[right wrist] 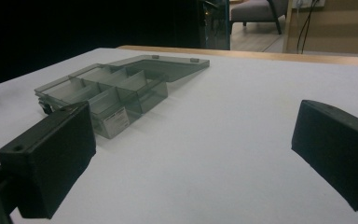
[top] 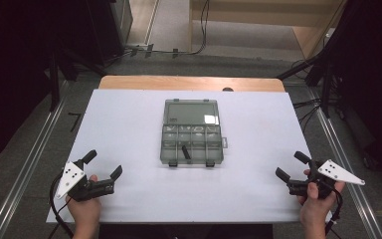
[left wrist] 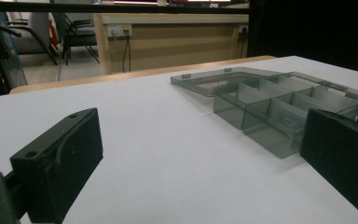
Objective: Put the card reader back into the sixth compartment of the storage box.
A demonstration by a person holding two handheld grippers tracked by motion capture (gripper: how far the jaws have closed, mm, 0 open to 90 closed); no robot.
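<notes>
1. Nearest the person, at the front edge of the white table (top: pixel 129 114), two hands each hold a gripper. The left gripper (top: pixel 104 164) rests at the near left corner with its jaws spread wide, holding nothing.
2. Opposite it, at the near right corner, the right gripper (top: pixel 292 166) also has its jaws apart and empty.
3. Farther in, at the middle of the table and well apart from both grippers, lies a clear grey plastic organizer box (top: pixel 191 144), open, its lid (top: pixel 191 111) folded flat away from the person.
4. A small dark item (top: pixel 185 152) sits in a front compartment.
5. It looks light, stiff and slippery; I would pinch a thin side wall or the lid's edge gently.
</notes>
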